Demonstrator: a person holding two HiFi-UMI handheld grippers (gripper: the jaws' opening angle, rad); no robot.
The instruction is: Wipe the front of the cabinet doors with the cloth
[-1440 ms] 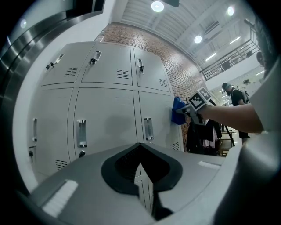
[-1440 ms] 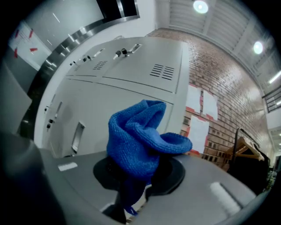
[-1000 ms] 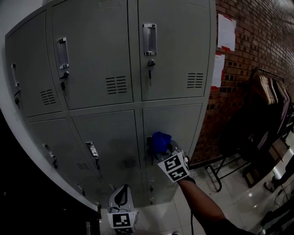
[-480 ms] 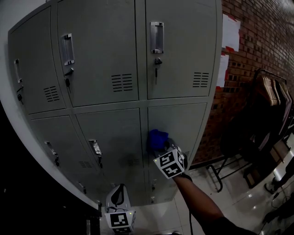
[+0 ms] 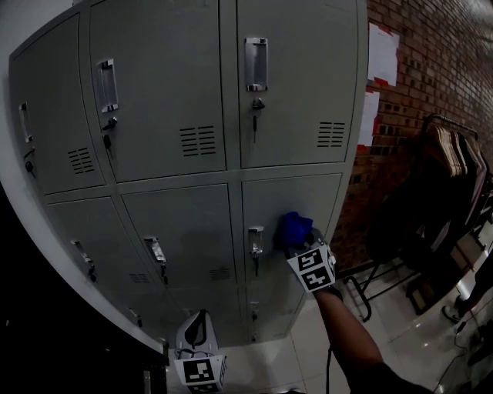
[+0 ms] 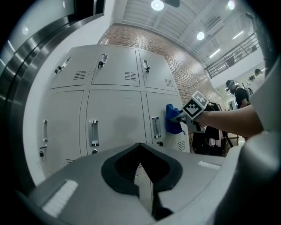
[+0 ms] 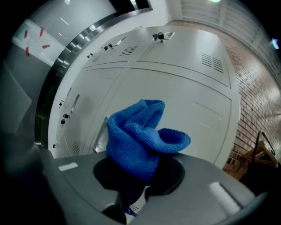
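The only markings I can pick out are the black-and-white squares on each marker cube (image 5: 312, 269). The paper sheets (image 5: 380, 54) on the brick wall (image 5: 431, 69) at the upper right of the head view carry red patches, but their print is too small to read.

The right gripper (image 5: 299, 245) is clamped on the blue cloth (image 5: 295, 228). The cloth is against the lower right of the cabinet doors (image 5: 293, 192), just right of that door's handle (image 5: 256, 240), a little right of centre in the head view. The right gripper view shows what the head view cannot: the cloth (image 7: 140, 140) bunched in folds, its lower end pinched between the jaws of the right gripper (image 7: 140, 186).

The left gripper (image 5: 199, 331) hangs low at the bottom of the head view, well apart from the doors. In its own view the left gripper (image 6: 140, 176) has its jaws closed together on nothing. That view alone shows the ceiling lights (image 6: 157, 5) along the top and a person (image 6: 239, 94) far off at the right edge. Only the head view shows the clothes rack (image 5: 454, 154) at the right.
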